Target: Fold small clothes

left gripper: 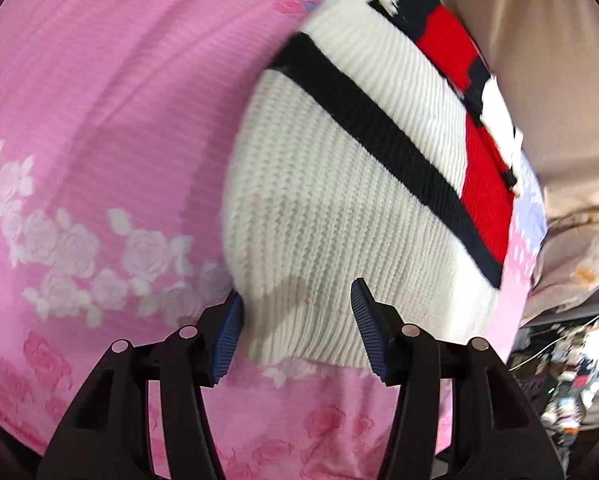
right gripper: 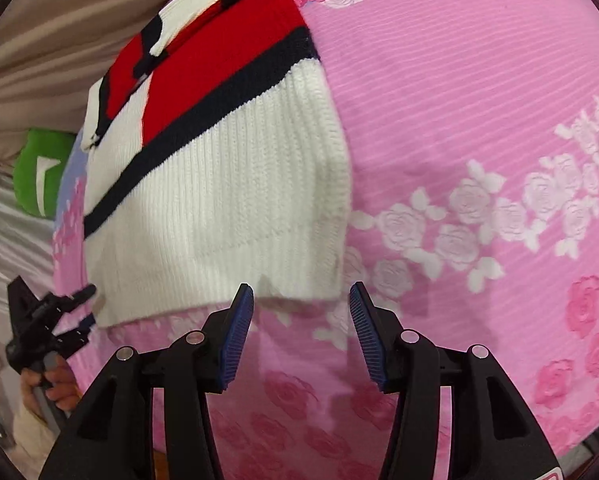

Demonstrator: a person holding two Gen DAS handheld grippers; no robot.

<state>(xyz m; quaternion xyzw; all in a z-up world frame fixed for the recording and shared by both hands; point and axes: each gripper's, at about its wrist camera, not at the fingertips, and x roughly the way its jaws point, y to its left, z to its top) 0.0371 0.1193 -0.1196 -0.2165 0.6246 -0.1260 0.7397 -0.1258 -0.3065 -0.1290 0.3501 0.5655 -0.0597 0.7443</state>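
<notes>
A small white knit sweater (left gripper: 331, 208) with black stripes and red panels lies partly folded on a pink rose-print bedsheet (left gripper: 99, 120). My left gripper (left gripper: 297, 308) is open, its jaws astride the sweater's near ribbed hem. In the right wrist view the sweater (right gripper: 227, 208) lies left of centre on the sheet (right gripper: 479, 120). My right gripper (right gripper: 301, 308) is open at the sweater's near right corner, holding nothing. The left gripper (right gripper: 83, 308) also shows in the right wrist view at the sweater's near left corner, held by a hand.
A beige cover (left gripper: 539, 60) lies beyond the sweater. A green item (right gripper: 39, 176) and white satin cloth (right gripper: 11, 240) sit at the bed's left side. Clutter (left gripper: 571, 368) lies off the bed's edge at the right of the left wrist view.
</notes>
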